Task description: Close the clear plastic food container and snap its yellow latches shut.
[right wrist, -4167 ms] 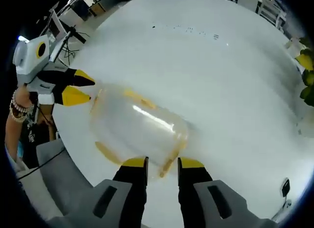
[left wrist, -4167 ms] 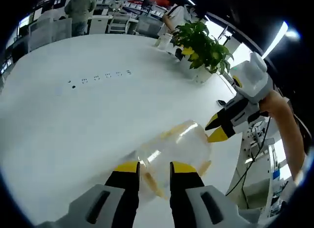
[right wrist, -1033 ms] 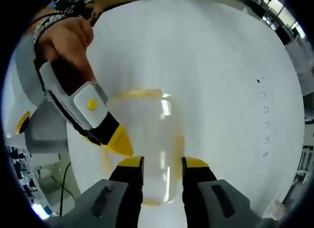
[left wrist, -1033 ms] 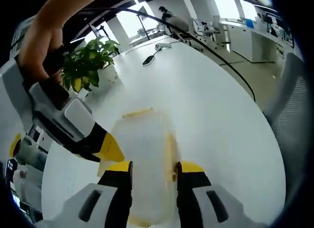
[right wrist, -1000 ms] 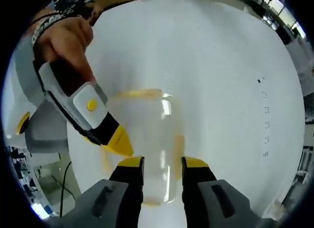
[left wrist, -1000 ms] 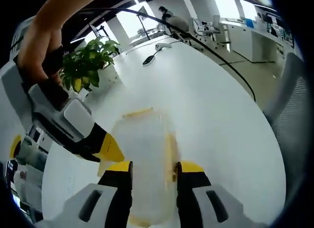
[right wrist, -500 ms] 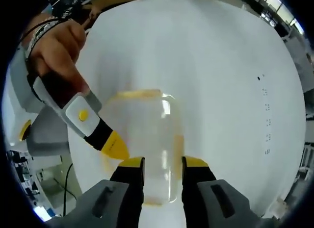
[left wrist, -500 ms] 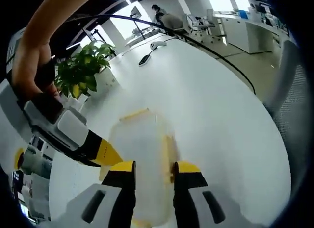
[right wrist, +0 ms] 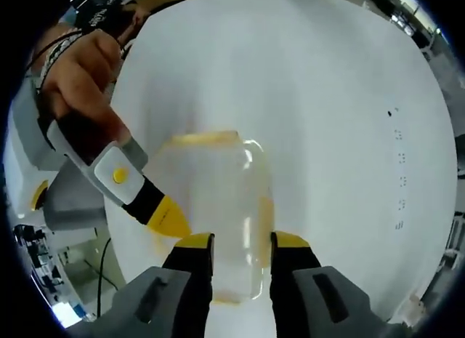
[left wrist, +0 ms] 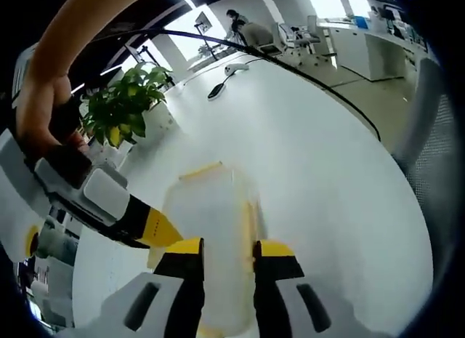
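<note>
The clear plastic food container (left wrist: 209,229) lies flat on the white tabletop (left wrist: 320,163), near its rounded edge, with its lid already seated and yellow latches (right wrist: 266,220) showing along its sides. The left gripper (left wrist: 227,248) hovers above one end of it, fingers parted by a narrow gap and holding nothing; the right gripper (right wrist: 240,240) hovers over the opposite end, fingers likewise slightly apart and empty. In each view the other gripper's yellow tips come in from the side, close to the container's long edge. The box looks light, thin-walled and smooth, so it will probably skid on the slick tabletop if pushed from one side only. The latches are the stiff parts: best to press each one down at its middle while the other gripper steadies the lid from above. A potted plant (left wrist: 120,113) stands well apart, toward the far edge.
</note>
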Tool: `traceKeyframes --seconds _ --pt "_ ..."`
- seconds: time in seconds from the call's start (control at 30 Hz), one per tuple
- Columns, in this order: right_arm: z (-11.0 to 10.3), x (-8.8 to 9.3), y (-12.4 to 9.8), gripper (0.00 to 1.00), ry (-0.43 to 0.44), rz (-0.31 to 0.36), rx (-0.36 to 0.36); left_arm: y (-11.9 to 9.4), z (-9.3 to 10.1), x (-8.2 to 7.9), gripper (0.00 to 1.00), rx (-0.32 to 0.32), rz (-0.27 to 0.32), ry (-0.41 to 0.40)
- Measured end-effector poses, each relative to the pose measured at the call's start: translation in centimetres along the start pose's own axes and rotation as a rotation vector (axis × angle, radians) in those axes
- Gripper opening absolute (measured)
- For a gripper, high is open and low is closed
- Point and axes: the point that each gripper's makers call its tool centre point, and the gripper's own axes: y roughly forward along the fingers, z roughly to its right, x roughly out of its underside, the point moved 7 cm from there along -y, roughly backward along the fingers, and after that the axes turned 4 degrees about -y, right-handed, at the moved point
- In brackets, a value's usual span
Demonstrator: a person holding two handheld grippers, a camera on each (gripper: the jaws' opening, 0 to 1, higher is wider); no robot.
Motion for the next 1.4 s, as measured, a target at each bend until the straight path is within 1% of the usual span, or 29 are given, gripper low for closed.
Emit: traceKeyframes --seconds 0.07,0.17,0.27,0.4,0.47,0.5,0.53,0.57,0.6,0.63,0.7,0.8,0.9,0.93,0.97,1.0,1.03,1.07,1.1,1.13,1.17,1.23,1.27,1.33,1.37,1.4 --pt "0.0 0.1 0.0 0.26 -0.004 0.0 -0.003 0.1 0.4 -0.3 0.19 0.003 0.001 0.008" --pt "0.2 0.1 0.0 0.26 -0.007 -0.001 -0.016 0.0 0.4 -0.2 0.19 0.0 0.001 0.009" --pt "0.3 0.2 0.2 0.26 -0.013 0.02 -0.068 0.0 0.5 -0.2 0.19 -0.007 0.003 0.011" --pt "0.6 0.1 0.3 0.24 -0.02 0.036 -0.11 0.0 0.4 -0.2 0.19 -0.006 0.006 0.006" --pt "0.9 0.2 0.5 0.23 -0.014 0.056 -0.147 0.0 0.5 -0.2 0.19 -0.006 0.01 0.014" --pt "0.9 0.2 0.8 0.23 -0.019 0.08 -0.18 0.1 0.6 -0.1 0.19 -0.007 0.009 0.009" --pt "0.9 0.5 0.8 0.23 -0.025 0.086 -0.193 0.2 0.6 -0.1 0.19 -0.008 0.009 0.016" --pt "1.2 0.8 0.7 0.24 -0.004 0.097 -0.212 0.2 0.6 -0.1 0.19 -0.01 0.01 0.022" --pt "1.6 1.0 0.6 0.24 -0.008 0.103 -0.209 0.2 0.5 -0.1 0.19 -0.011 0.014 0.02" --pt "1.5 1.1 0.5 0.24 -0.01 0.107 -0.21 0.1 0.6 -0.1 0.2 -0.011 0.018 0.016" --pt "1.5 0.8 0.5 0.25 -0.022 0.103 -0.202 0.1 0.6 -0.1 0.2 -0.014 0.023 0.017" --pt "0.8 0.6 0.4 0.25 -0.028 0.09 -0.182 0.0 0.7 -0.1 0.2 -0.015 0.021 0.017" --pt "0.8 0.7 0.1 0.27 -0.032 0.078 -0.157 0.0 0.7 -0.2 0.21 -0.016 0.022 0.02" --pt "0.6 0.6 0.1 0.27 -0.031 0.076 -0.149 -0.1 0.7 -0.1 0.22 -0.011 0.029 0.028" --pt "0.6 0.6 0.0 0.27 -0.029 0.073 -0.143 -0.2 0.5 -0.2 0.22 -0.005 0.033 0.019" --pt "0.7 0.7 -0.1 0.27 -0.004 0.068 -0.123 -0.2 0.5 -0.2 0.22 0.001 0.037 0.011" --pt "0.6 0.8 -0.2 0.27 0.019 0.068 -0.107 -0.3 0.4 -0.2 0.22 0.003 0.034 -0.013" --pt "0.3 0.9 -0.2 0.27 0.062 0.072 -0.09 -0.5 0.3 -0.1 0.23 0.003 0.022 -0.018" --pt "0.3 1.2 -0.4 0.3 0.146 0.077 -0.054 -0.9 0.2 0.2 0.24 -0.015 -0.01 -0.084" --pt "0.3 1.4 -0.5 0.33 0.176 0.092 -0.009 -1.2 0.1 0.3 0.25 -0.02 -0.007 -0.096" --pt "0.4 2.0 -0.8 0.35 0.162 0.102 0.044 -1.6 -0.2 0.2 0.26 -0.02 -0.001 -0.092" --pt "-0.4 2.9 -1.6 0.38 0.143 0.101 0.07 -2.5 -0.6 0.4 0.33 -0.024 0.004 -0.11" --pt "-1.0 3.2 -1.9 0.4 0.138 0.104 0.074 -2.8 -0.8 0.5 0.38 -0.024 0.007 -0.135" --pt "-2.0 3.7 -2.7 0.46 0.135 0.138 0.093 -3.6 -1.4 0.6 0.52 -0.011 0.022 -0.182" --pt "-2.3 3.8 -3.0 0.51 0.132 0.151 0.107 -3.8 -1.6 0.6 0.59 -0.004 0.031 -0.204" --pt "-2.9 4.0 -3.3 0.58 0.119 0.164 0.123 -4.0 -1.8 0.6 0.69 0.007 0.04 -0.215"
